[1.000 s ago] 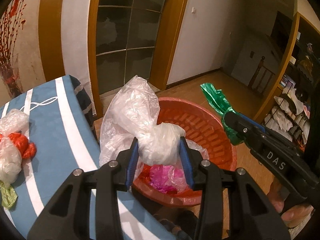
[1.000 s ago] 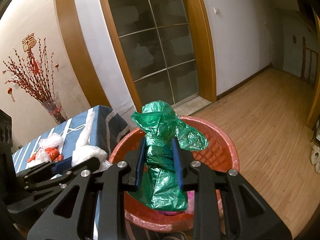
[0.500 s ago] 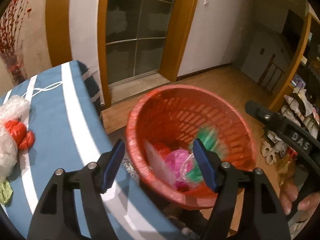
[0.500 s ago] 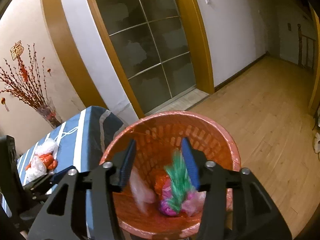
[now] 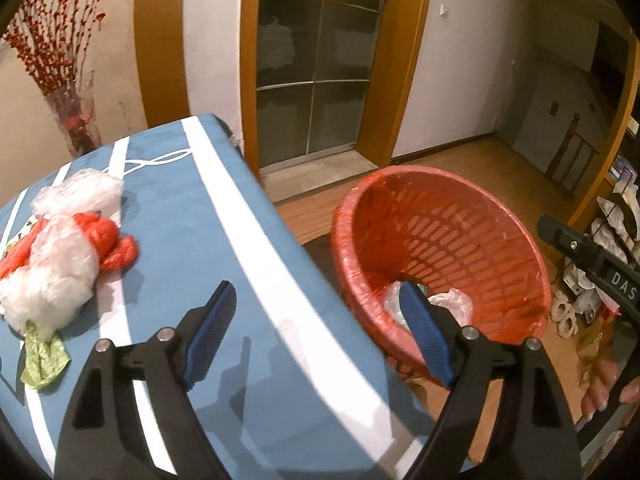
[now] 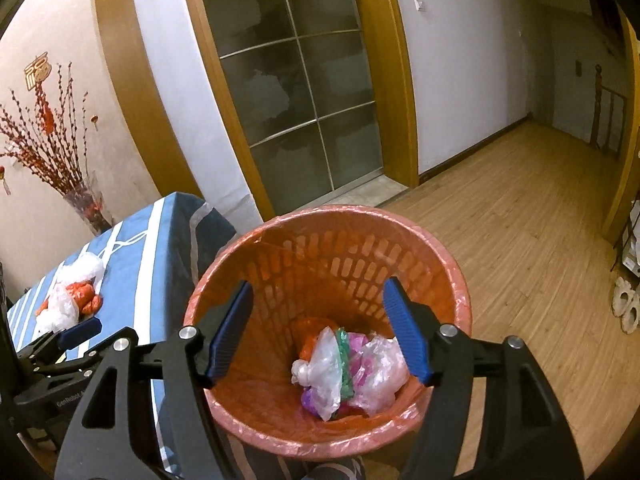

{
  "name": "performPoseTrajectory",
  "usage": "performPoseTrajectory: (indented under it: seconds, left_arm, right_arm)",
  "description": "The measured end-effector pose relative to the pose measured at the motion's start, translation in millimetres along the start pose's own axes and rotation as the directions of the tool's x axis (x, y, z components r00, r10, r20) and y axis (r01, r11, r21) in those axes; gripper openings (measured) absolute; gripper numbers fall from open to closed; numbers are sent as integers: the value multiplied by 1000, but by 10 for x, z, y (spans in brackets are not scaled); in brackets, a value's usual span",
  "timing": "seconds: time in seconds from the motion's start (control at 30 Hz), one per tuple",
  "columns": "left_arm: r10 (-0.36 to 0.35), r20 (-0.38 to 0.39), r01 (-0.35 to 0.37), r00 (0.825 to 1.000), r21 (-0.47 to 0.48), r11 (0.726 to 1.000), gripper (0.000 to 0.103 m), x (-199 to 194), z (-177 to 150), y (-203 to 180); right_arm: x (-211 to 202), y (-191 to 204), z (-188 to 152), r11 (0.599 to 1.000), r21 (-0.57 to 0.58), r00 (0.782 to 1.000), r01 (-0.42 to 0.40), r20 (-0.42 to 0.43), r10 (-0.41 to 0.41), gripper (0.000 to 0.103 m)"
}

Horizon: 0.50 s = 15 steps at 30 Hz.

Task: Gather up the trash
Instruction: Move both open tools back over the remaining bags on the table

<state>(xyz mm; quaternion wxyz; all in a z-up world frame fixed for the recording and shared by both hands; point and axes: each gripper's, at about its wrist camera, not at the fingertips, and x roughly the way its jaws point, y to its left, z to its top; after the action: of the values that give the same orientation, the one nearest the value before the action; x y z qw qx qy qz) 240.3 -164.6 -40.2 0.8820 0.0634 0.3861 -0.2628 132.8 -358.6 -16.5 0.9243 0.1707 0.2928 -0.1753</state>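
Both my grippers empty, fingers spread wide

My right gripper (image 6: pixel 318 330) hangs over the basket (image 6: pixel 448 276) of bags (image 6: pixel 348 368); my left gripper (image 5: pixel 320 340) faces the table (image 5: pixel 192 216).

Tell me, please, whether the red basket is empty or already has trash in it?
Not empty. The right wrist view shows crumpled plastic bags lying at the bottom of the red basket, well below its rim.
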Motion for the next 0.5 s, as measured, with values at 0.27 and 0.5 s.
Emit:
performPoseTrajectory:
  seconds: [0.27, 0.5]
  left_arm:
    - [31, 7, -31, 999, -32, 999, 82, -159, -83, 209]
    - [77, 26, -76, 997, -63, 995, 82, -331, -151, 500]
  right_arm:
    - [-50, 190, -41, 999, -34, 1000, -20, -8, 20, 67]
    - [-61, 432, -101, 995, -82, 998, -58, -28, 56, 67]
